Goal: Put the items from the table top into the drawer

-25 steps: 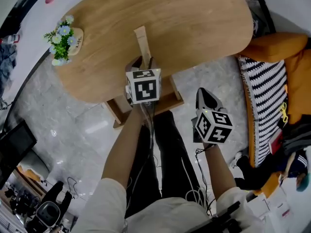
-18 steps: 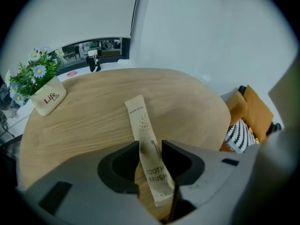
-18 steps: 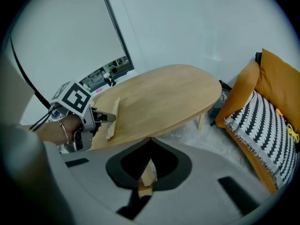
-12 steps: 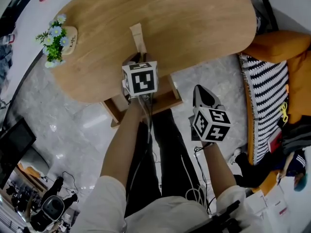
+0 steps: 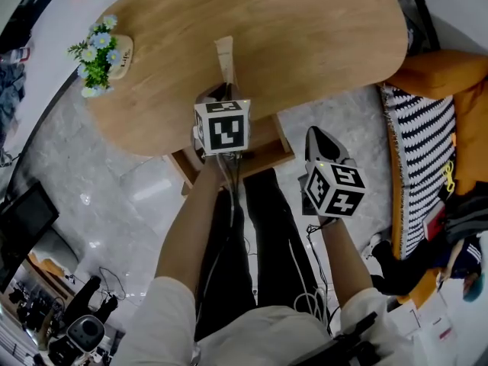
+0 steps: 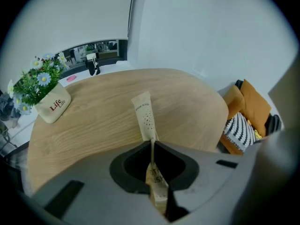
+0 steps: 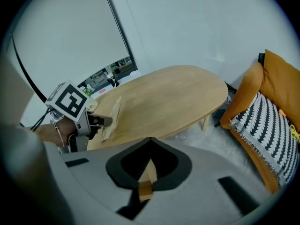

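Matt wooden table (image 5: 305, 36), glossy stone floor (image 5: 114, 181)

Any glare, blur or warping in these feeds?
Head view: sharp, white glare patches on the glossy grey marble floor. Left gripper view: fisheye bows the oval wooden table, corners black; the beige paper sachet reads crisp. Right gripper view: same bowing, large soft grey blur at left.

A home living room; oval wooden table (image 5: 305, 36), potted flowers (image 5: 101, 52), orange cushions (image 5: 438, 71), striped throw (image 5: 415, 158).
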The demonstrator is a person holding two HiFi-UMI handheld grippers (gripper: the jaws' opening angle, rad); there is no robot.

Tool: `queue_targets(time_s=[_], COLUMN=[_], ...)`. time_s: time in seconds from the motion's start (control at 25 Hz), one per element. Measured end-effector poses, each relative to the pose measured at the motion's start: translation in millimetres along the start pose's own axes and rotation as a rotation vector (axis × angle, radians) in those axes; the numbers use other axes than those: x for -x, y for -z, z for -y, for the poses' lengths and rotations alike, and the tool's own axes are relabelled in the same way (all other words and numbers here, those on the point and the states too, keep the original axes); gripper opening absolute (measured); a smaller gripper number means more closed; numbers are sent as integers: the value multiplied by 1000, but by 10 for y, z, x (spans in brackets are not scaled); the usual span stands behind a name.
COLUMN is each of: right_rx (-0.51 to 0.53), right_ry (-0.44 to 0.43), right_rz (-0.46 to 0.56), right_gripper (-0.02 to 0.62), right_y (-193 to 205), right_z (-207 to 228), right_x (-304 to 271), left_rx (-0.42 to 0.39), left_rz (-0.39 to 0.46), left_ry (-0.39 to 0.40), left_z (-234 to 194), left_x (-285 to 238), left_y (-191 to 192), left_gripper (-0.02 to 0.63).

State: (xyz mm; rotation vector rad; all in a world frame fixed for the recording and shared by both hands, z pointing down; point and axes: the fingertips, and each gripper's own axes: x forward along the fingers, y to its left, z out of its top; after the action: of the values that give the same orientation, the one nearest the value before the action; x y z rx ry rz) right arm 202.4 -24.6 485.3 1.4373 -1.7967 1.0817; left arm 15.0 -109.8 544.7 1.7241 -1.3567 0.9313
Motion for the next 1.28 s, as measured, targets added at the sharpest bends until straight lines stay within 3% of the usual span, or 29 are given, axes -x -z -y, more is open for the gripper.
queue_targets(time_s=[0.44,0.68,0.88,1.16,1.28], right_rx=[-17,-43,-65,-86,-99], right_ry=[11,23,44,58,65], right_rz=[16,59,81,74,76], right_gripper=[-8,-8,-8,-8,-8], right_y=[300,440,633,1002,1089], right_z=[-344,-611,-780,-896,-906], right_x=[153,331,508,694,745], left_rx=[-128,-246,-408,-685,-744], left_rz=[-5,5,-2,-39,-55], left_ry=[82,137,181,317,340], left_z=[64,40,65,207,194], left_x=[391,745,982,1184,1224], left_y=[392,712,1066,1534,1604], left_gripper=[28,28,28,28,28])
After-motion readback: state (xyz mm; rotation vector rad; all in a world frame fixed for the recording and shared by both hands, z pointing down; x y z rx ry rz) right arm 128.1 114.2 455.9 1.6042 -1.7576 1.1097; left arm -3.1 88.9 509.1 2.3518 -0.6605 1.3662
